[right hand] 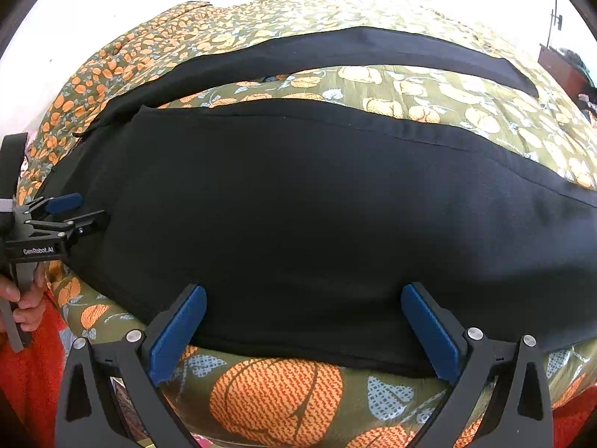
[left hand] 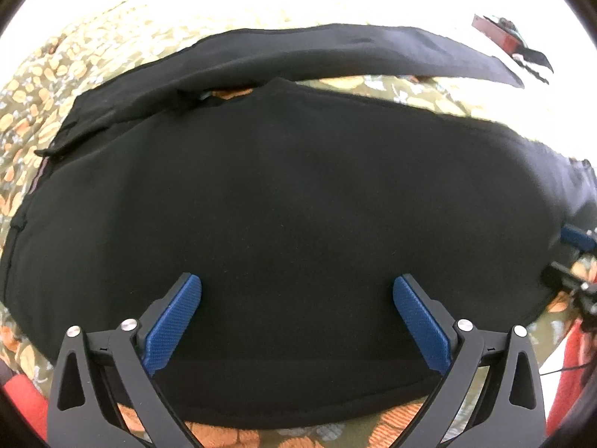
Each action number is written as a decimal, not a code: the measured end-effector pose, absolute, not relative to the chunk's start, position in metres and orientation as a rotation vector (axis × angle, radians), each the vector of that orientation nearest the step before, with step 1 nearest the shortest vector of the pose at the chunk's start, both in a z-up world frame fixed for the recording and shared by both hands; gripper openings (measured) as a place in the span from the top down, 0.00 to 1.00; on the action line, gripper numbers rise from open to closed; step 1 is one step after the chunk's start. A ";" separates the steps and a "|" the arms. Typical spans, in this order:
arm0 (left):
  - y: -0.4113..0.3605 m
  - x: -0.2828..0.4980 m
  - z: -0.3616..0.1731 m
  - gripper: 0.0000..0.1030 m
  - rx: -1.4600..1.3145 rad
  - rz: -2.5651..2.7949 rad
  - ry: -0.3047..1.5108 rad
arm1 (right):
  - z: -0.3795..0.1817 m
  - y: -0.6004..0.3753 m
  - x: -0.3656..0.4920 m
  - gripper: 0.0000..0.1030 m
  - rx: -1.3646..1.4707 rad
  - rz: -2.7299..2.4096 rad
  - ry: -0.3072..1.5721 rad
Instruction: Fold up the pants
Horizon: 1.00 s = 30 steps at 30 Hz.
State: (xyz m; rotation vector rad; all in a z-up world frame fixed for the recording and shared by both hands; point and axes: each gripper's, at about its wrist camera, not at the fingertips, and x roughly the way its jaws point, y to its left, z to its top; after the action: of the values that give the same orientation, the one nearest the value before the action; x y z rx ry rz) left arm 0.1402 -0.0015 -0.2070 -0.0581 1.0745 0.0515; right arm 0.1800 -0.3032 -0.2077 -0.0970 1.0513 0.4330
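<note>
Black pants [left hand: 291,201] lie spread on a bed with an olive and orange floral cover [right hand: 276,380]. One leg is close to me, the other leg [left hand: 335,52] stretches across farther back; in the right wrist view the near leg [right hand: 317,201] and far leg [right hand: 373,52] show with cover between them. My left gripper [left hand: 297,291] is open, its blue pads over the near edge of the pants. My right gripper [right hand: 304,298] is open over the near hem. The left gripper also shows in the right wrist view [right hand: 71,209] at the pants' left edge.
The floral cover [left hand: 44,86] extends past the pants on all sides. A red-brown piece of furniture [left hand: 496,33] stands at the far right. Red cloth [right hand: 33,373] lies at the near left, by the hand [right hand: 22,302] that holds the left gripper.
</note>
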 end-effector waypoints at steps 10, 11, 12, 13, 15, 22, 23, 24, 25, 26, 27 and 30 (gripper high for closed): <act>0.089 0.170 -0.171 0.01 -0.066 0.330 0.897 | -0.159 -0.316 0.205 0.00 0.000 0.474 1.054; 0.104 0.173 -0.178 0.01 -0.059 0.383 0.900 | -0.151 -0.317 0.215 0.00 0.008 0.480 1.046; 0.115 0.174 -0.185 0.01 -0.057 0.423 0.909 | -0.140 -0.317 0.231 0.00 0.012 0.483 1.033; 0.128 0.174 -0.197 0.01 -0.065 0.457 0.925 | -0.128 -0.316 0.250 0.00 0.015 0.482 1.016; 0.141 0.171 -0.213 0.00 -0.131 0.431 0.945 | -0.109 -0.313 0.288 0.00 0.040 0.479 0.987; 0.129 0.172 -0.227 0.00 -0.070 0.469 0.888 | -0.110 -0.209 0.395 0.00 0.162 0.685 1.052; 0.129 0.172 -0.228 0.00 -0.066 0.471 0.883 | -0.122 -0.185 0.402 0.00 0.149 0.732 1.082; 0.130 0.172 -0.225 0.00 -0.065 0.471 0.881 | -0.133 -0.166 0.406 0.00 0.135 0.776 1.111; 0.130 0.171 -0.225 0.00 -0.065 0.470 0.879 | -0.144 -0.149 0.411 0.00 0.114 0.814 1.139; 0.129 0.171 -0.225 0.00 -0.067 0.469 0.878 | -0.155 -0.136 0.416 0.01 0.089 0.842 1.165; 0.130 0.169 -0.225 0.00 -0.068 0.469 0.877 | -0.166 -0.129 0.425 0.01 0.056 0.860 1.185; 0.131 0.171 -0.225 0.00 -0.062 0.472 0.876 | -0.188 -0.152 0.454 0.01 -0.044 0.801 1.187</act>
State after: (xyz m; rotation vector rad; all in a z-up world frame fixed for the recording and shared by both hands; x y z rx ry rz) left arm 0.1708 0.1308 -0.2252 -0.0619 0.8758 0.4718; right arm 0.4539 -0.1523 -0.1882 -0.0437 1.1867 0.8010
